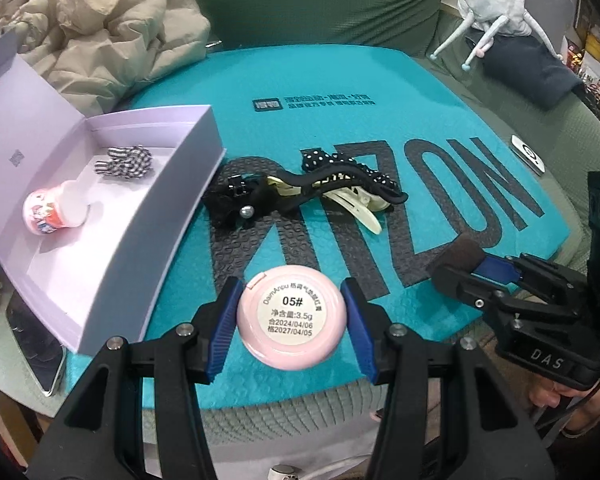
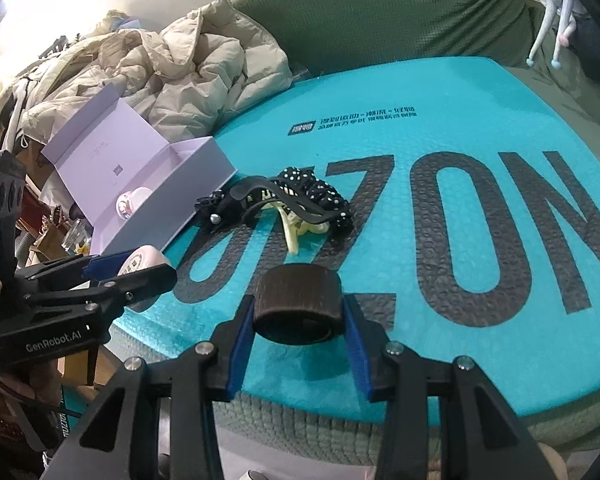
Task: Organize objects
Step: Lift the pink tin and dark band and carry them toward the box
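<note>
My left gripper (image 1: 291, 316) is shut on a round pink compact (image 1: 291, 317) with a white label, at the near edge of the teal mailer (image 1: 380, 92). My right gripper (image 2: 299, 318) is shut on a dark brown fuzzy band (image 2: 299, 300); it also shows in the left wrist view (image 1: 466, 258), to the right of the compact. A pile of hair clips (image 1: 312, 188) lies mid-mailer: black, cream and polka-dot. An open lilac box (image 1: 112, 236) stands at the left with a checked bow (image 1: 125, 162) and a small pink-and-white bottle (image 1: 54, 210) inside.
A beige puffer jacket (image 1: 100, 36) is heaped behind the box. A phone (image 1: 40, 344) lies at the left near edge. A small white device (image 1: 528, 155) sits on the green cushion at the right. A white plush toy (image 1: 496, 4) rests at the back right.
</note>
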### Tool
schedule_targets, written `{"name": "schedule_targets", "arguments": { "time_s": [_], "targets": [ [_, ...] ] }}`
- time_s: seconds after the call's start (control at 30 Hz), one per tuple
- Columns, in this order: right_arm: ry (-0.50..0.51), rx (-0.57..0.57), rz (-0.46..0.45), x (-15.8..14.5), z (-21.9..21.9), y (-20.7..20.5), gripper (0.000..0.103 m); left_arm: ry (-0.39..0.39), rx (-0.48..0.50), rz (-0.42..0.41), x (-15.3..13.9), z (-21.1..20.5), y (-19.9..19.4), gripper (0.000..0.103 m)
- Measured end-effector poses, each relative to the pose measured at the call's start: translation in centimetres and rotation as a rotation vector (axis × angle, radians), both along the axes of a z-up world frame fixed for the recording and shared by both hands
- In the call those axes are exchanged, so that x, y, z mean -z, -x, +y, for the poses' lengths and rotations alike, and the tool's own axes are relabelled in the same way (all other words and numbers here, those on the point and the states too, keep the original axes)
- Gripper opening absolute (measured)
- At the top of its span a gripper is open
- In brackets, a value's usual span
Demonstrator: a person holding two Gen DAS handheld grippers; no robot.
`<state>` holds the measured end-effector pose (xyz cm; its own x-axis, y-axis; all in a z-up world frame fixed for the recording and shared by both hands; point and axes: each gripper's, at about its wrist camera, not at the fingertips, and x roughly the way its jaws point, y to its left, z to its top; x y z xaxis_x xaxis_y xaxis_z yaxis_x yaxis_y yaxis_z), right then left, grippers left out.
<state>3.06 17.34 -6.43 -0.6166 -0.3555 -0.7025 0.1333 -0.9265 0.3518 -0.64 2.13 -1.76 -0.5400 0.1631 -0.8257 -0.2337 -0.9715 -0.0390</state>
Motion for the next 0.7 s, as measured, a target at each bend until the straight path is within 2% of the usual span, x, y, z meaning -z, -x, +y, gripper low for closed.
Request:
{"name": "schedule_targets", "arguments": {
  "time_s": [0.33,0.7],
  "targets": [
    [0.015,-0.007,0.030,-1.6,0.1,-1.9,0.043,-0.005,0.015,0.019,-1.7,0.5,-1.8,0.049],
    [0.003,-0.060,0.069,-4.2,-2.0,-3.4,0.043,0.011,0.029,0.070,-4.2,-0.1,-3.7,0.049]
  ]
}}
